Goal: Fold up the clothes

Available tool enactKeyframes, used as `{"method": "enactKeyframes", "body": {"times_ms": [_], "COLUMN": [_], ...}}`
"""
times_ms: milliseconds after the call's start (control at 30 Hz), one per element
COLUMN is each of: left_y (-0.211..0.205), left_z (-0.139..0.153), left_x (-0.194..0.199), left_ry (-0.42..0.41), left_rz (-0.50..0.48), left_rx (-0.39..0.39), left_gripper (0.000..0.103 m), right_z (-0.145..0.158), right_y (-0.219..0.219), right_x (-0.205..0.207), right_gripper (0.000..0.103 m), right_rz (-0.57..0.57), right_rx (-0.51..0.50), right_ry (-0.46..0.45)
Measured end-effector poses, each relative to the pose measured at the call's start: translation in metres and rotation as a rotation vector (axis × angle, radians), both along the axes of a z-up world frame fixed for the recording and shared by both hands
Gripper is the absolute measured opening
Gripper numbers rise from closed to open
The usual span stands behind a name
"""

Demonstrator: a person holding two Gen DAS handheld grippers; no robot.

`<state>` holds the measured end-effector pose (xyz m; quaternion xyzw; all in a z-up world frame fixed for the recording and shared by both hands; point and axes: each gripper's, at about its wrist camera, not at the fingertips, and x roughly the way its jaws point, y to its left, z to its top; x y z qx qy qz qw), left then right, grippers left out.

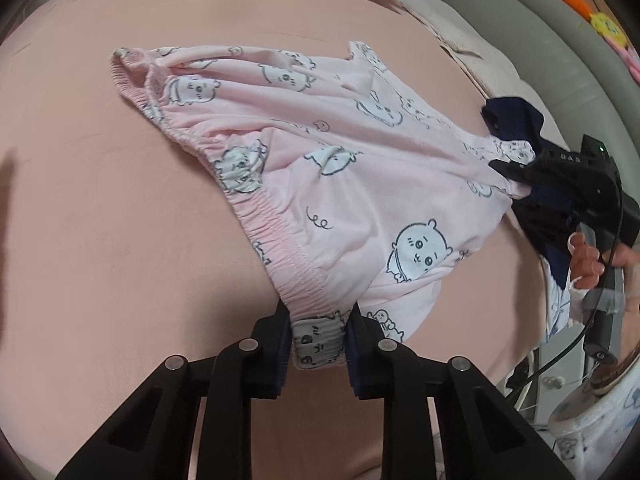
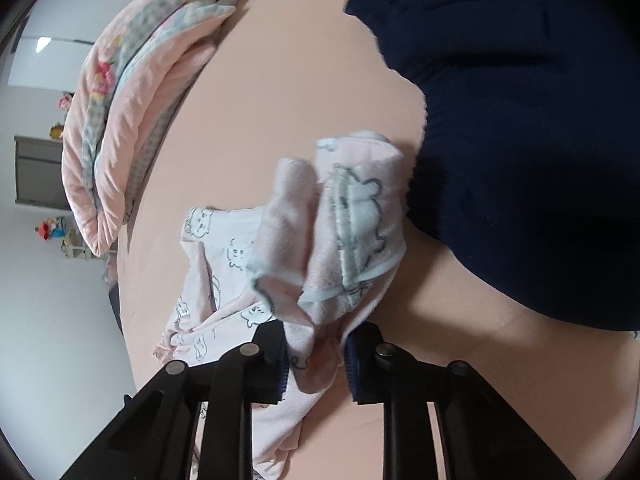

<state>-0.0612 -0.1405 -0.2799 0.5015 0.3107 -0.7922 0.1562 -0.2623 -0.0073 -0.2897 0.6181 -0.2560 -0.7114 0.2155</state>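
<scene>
Pink shorts [image 1: 340,152] spread on bed [image 1: 120,220], long axis running from elastic waistband to hem. Left claw [image 1: 318,344] pinches waistband; right claw [image 2: 316,364] pinches bunched hem. Bare sheet open beyond waistband. Navy garment [image 2: 520,140] just beside hem; folded blanket [image 2: 132,120] at bed edge.

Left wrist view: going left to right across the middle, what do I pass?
Bare peach bedsheet → pink printed shorts → right claw clamped on the shorts' far corner → the hand holding that claw.
</scene>
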Motion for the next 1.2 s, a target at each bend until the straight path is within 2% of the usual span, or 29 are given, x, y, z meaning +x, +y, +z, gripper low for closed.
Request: {"method": "enactKeyframes", "body": {"times_ms": [300,533,833,1000,1200], "left_y": [-0.006,-0.018,-0.029,-0.039,-0.048], "left_z": [0.013,0.022,0.028,0.029,0.033], "left_x": [0.01,0.027,0.052,0.064,0.078], "left_ry": [0.019,0.029,0.025,0.019,0.023], "left_rz": [0.033,0.064,0.101,0.131,0.15], "left_rx": [-0.022,-0.042,-0.06,-0.064,-0.074], "left_gripper": [0.02,0.02,0.02,0.02,0.02], "right_z": [0.031,0.047,0.051,0.048,0.04], "right_y": [-0.014,-0.031,-0.047,-0.039,-0.05], "right_x": [-0.005,0.021,0.045,0.069,0.086], "right_gripper": [0.019,0.019,0.019,0.019,0.019], "right_rz": [0.043,0.092,0.172,0.195,0.219], "right_rx": [0.014,0.049,0.146,0.155,0.167], "right_ry": [0.058,0.071,0.06,0.034,0.018]}}
